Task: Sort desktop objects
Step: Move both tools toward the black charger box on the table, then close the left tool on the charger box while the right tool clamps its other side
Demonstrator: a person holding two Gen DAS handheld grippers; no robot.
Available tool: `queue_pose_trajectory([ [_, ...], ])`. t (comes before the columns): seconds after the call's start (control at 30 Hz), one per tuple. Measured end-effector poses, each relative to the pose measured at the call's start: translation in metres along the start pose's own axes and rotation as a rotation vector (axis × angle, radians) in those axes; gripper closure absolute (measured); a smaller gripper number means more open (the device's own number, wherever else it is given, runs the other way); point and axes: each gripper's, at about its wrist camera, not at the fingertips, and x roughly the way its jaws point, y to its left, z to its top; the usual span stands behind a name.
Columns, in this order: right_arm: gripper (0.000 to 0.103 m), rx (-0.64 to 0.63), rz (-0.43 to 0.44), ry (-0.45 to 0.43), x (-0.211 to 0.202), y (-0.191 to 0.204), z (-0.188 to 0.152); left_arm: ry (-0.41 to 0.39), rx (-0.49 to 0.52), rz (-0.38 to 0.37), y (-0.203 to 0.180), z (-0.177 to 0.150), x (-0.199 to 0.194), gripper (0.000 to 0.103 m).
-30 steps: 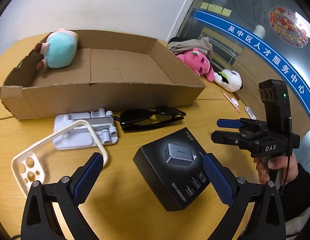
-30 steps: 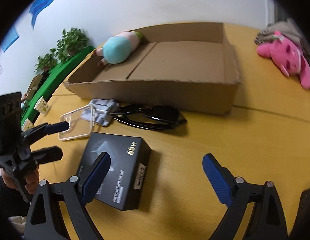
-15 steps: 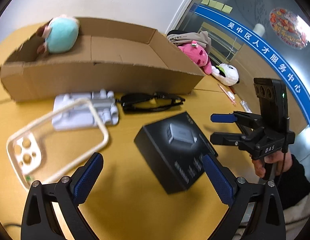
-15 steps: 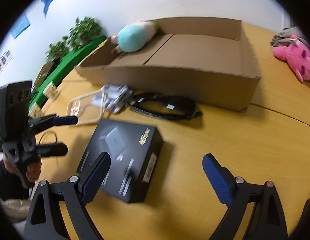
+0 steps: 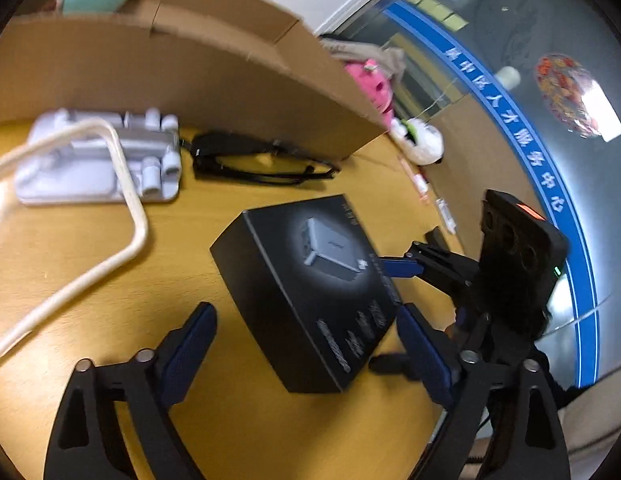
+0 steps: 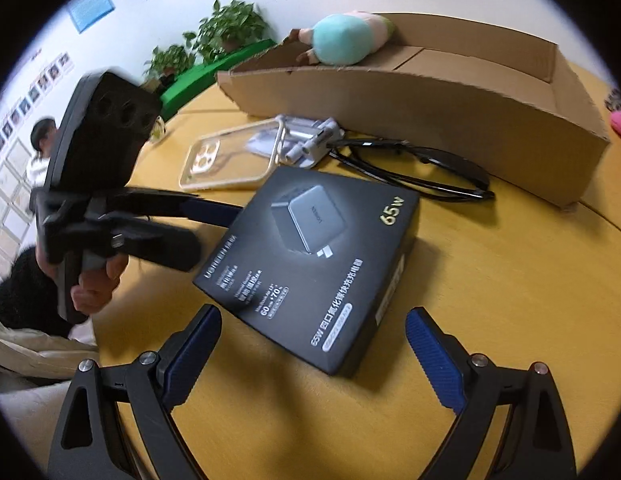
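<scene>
While both my grippers, left gripper and right gripper, hang spread and empty around the black charger box, sorting looks barely begun. Farther off, a phone case, white stand and sunglasses lie on the yellow table. Only a plush toy sits in the cardboard box. Beyond are white walls and potted plants.

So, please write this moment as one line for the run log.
left gripper: open | right gripper: open | both beside charger box, not gripping | box on table
</scene>
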Motion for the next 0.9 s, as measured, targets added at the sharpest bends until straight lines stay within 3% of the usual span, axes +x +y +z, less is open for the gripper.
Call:
queue_pose_trajectory([
  [0.07, 0.009, -0.008, -0.013, -0.002, 0.009, 0.0, 0.002, -0.005, 0.005, -0.023, 0.0, 0.002, 0.006, 0.019],
  [0.27, 0.009, -0.033, -0.137, -0.042, 0.016, 0.012, 0.005, -0.034, 0.034, 0.039, 0.002, -0.002, 0.003, 0.033],
  [0.53, 0.013, -0.062, -0.256, -0.079, 0.01, 0.036, 0.0, -0.07, 0.026, 0.085, -0.004, -0.007, -0.007, 0.034],
  [0.9, 0.014, -0.113, -0.302, -0.214, -0.031, 0.065, 0.038, -0.234, 0.134, 0.156, -0.044, 0.022, -0.065, 0.034],
])
